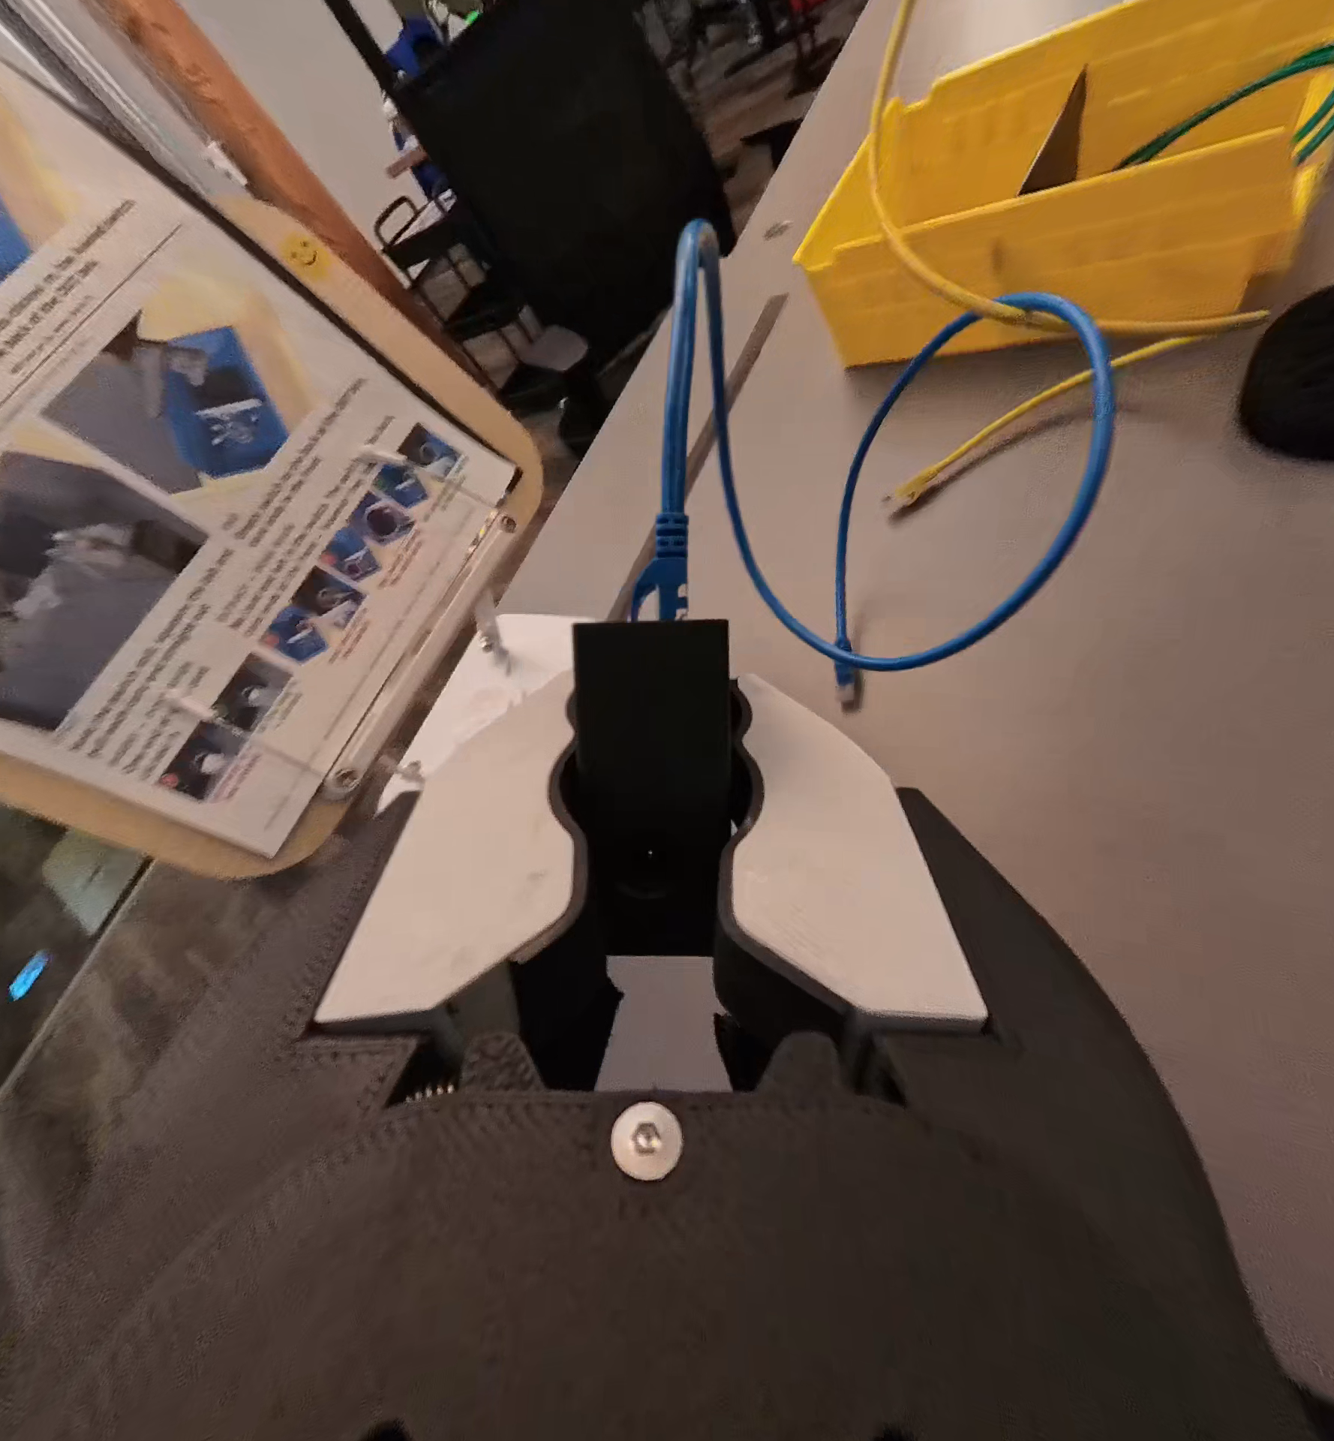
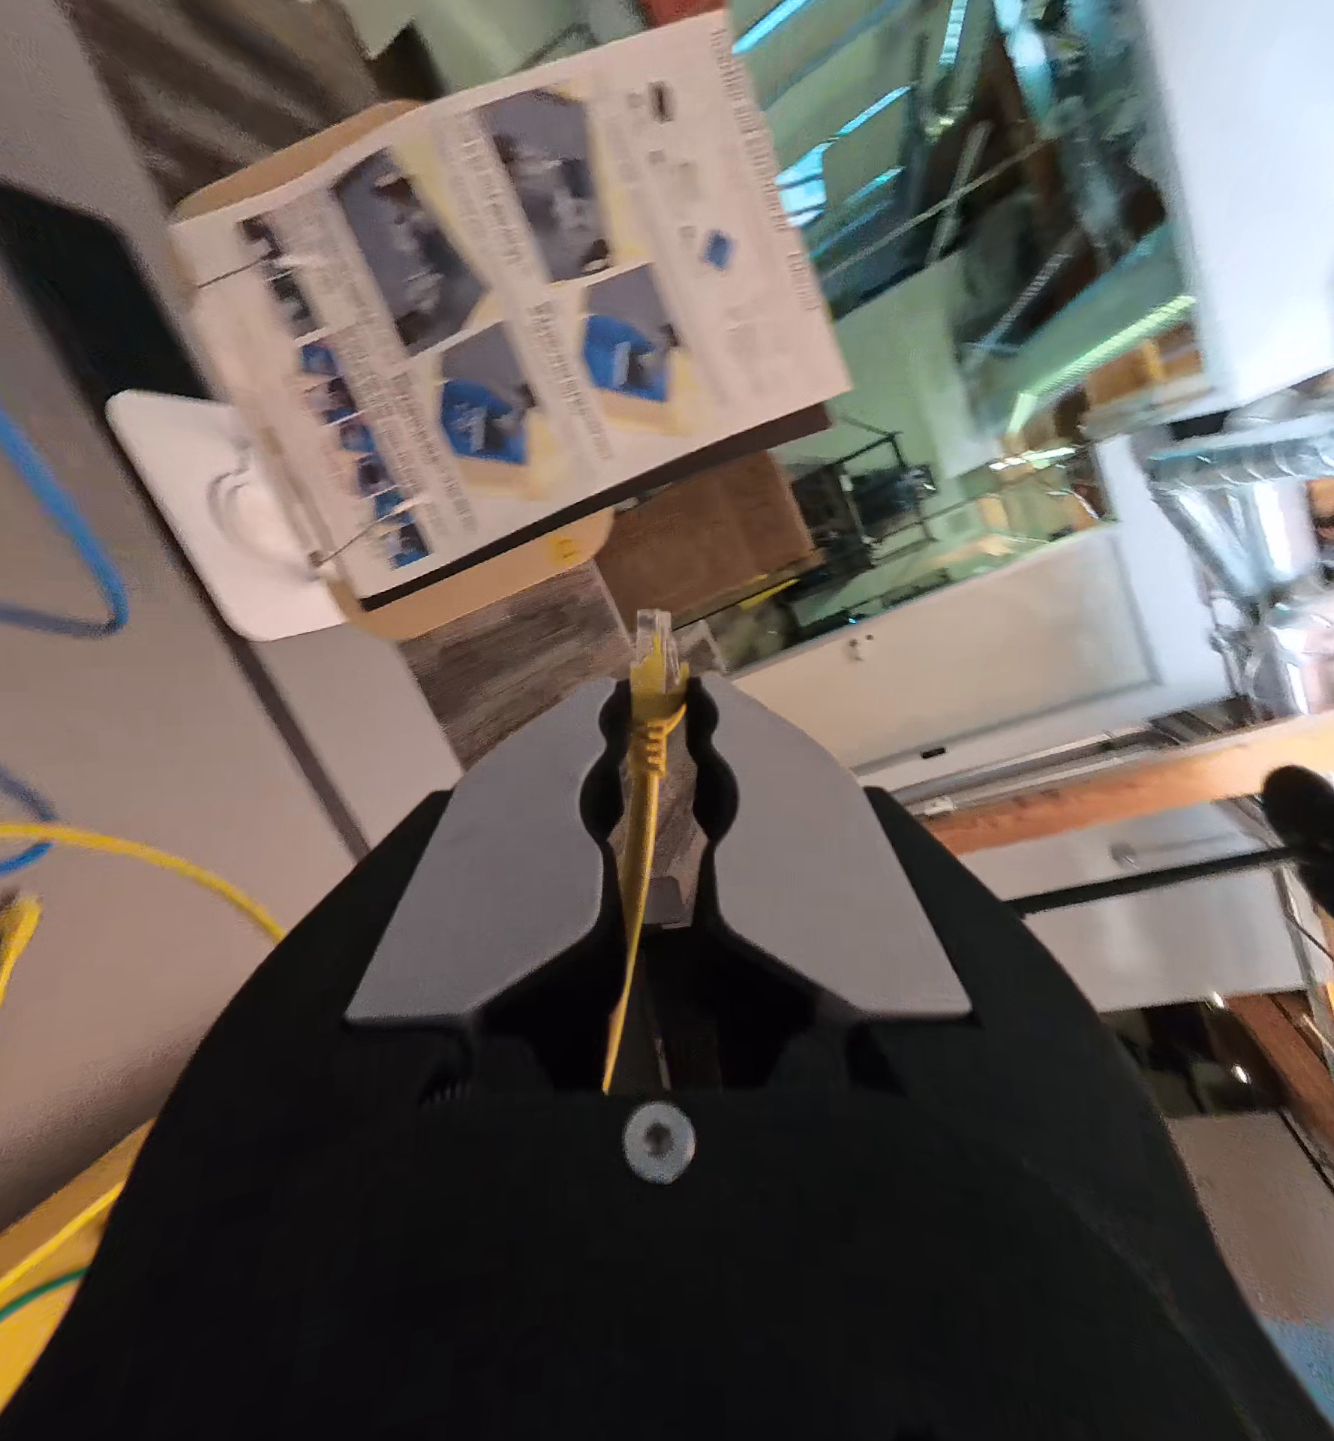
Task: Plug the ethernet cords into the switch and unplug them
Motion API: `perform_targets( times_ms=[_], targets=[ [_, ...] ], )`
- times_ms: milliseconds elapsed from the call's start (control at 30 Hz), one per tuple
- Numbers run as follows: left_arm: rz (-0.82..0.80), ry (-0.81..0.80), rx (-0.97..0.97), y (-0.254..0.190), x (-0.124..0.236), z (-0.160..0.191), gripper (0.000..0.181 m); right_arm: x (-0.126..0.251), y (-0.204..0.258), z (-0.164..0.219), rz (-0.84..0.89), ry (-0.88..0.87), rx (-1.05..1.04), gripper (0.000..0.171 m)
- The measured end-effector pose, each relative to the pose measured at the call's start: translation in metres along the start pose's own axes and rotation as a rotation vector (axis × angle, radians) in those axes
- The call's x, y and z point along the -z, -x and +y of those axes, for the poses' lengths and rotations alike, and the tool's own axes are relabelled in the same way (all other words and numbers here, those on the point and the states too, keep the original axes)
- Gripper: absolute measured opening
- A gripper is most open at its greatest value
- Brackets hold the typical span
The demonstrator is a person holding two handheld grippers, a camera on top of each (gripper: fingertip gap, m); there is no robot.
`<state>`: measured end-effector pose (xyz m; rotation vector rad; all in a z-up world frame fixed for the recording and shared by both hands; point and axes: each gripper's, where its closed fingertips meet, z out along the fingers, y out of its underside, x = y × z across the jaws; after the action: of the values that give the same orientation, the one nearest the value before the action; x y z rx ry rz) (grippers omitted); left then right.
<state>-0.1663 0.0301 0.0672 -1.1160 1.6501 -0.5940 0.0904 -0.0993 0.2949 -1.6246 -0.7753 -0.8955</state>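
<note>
**Switch held in the left, yellow plug held in the right**

Ahead of the left hand-held gripper point(image 1: 652, 780) and to its right, a yellow bin point(image 1: 1054, 226) stands on the grey surface point(image 1: 1116, 780), with yellow and green cords coming out of it. In front of the bin lies a loose yellow plug point(image 1: 913, 491) on its thin cord. A printed instruction sheet point(image 1: 180, 499) on a board stands just to the left of this gripper, on a white base point(image 1: 484, 694) that touches the left finger in the view. A dark rounded object point(image 1: 1319, 374) is at the far right edge; what it is cannot be told.

The left hand-held gripper is closed on a black box, the switch point(image 1: 652, 725), which stands upright between its two white fingers. A blue cord point(image 1: 687, 374) goes up from behind the top of the switch, bends over, and makes a wide loop on the surface to the right. Its free plug point(image 1: 847, 686) rests on the surface just right of the fingers. Whether the other blue end sits inside a port is hidden by the switch.

The right hand-held gripper point(image 2: 656, 694) is turned strongly to the side, so the room looks rotated. It grips a yellow cord point(image 2: 644, 795) at the boot, and the clear plug point(image 2: 652, 631) sticks out beyond the fingertips, pointing away from the camera. The cord runs back between the fingers toward the gripper body. The same instruction sheet point(image 2: 508, 312) is ahead and to the left of it, well apart from the plug. This view is blurred.
</note>
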Motion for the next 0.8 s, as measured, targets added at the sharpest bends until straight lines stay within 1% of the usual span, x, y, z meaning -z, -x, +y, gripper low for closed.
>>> perform_targets(
  times_ms=[33, 67, 100, 167, 267, 333, 467, 533, 667, 733, 800],
  targets=[
    [0.007, -0.025, 0.025, -0.002, -0.005, -0.007, 0.033, 0.001, -0.014, -0.007, 0.037, -0.003, -0.018, 0.015],
    [0.011, -0.049, 0.064, -0.003, -0.011, -0.014, 0.028, 0.001, -0.025, -0.015, 0.066, -0.012, -0.029, 0.015],
    [0.013, -0.068, 0.116, -0.004, -0.017, -0.022, 0.033, 0.0, -0.031, -0.023, 0.076, -0.017, -0.043, 0.015],
    [0.024, -0.115, 0.242, -0.007, -0.029, -0.036, 0.029, -0.007, -0.036, -0.036, 0.088, -0.001, -0.05, 0.015],
    [0.134, -0.171, 0.439, -0.026, -0.044, -0.056, 0.029, -0.02, -0.031, -0.06, 0.076, -0.011, -0.069, 0.015],
    [0.152, -0.19, 0.505, -0.035, -0.053, -0.064, 0.029, -0.031, -0.024, -0.074, 0.06, -0.01, -0.079, 0.015],
    [0.083, -0.21, 0.504, -0.044, -0.066, -0.071, 0.029, -0.052, -0.023, -0.1, 0.087, 0.006, -0.083, 0.015],
    [0.084, -0.221, 0.49, -0.05, -0.067, -0.075, 0.029, -0.06, -0.03, -0.108, 0.115, 0.022, -0.09, 0.015],
    [0.069, -0.198, 0.488, -0.051, -0.068, -0.075, 0.029, -0.07, -0.059, -0.112, 0.216, 0.072, -0.119, 0.015],
    [0.05, -0.196, 0.51, -0.047, -0.068, -0.072, 0.029, -0.069, -0.078, -0.108, 0.288, 0.118, -0.146, 0.015],
    [0.012, -0.202, 0.537, -0.04, -0.069, -0.068, 0.029, -0.064, -0.098, -0.106, 0.346, 0.127, -0.196, 0.015]
  ],
)
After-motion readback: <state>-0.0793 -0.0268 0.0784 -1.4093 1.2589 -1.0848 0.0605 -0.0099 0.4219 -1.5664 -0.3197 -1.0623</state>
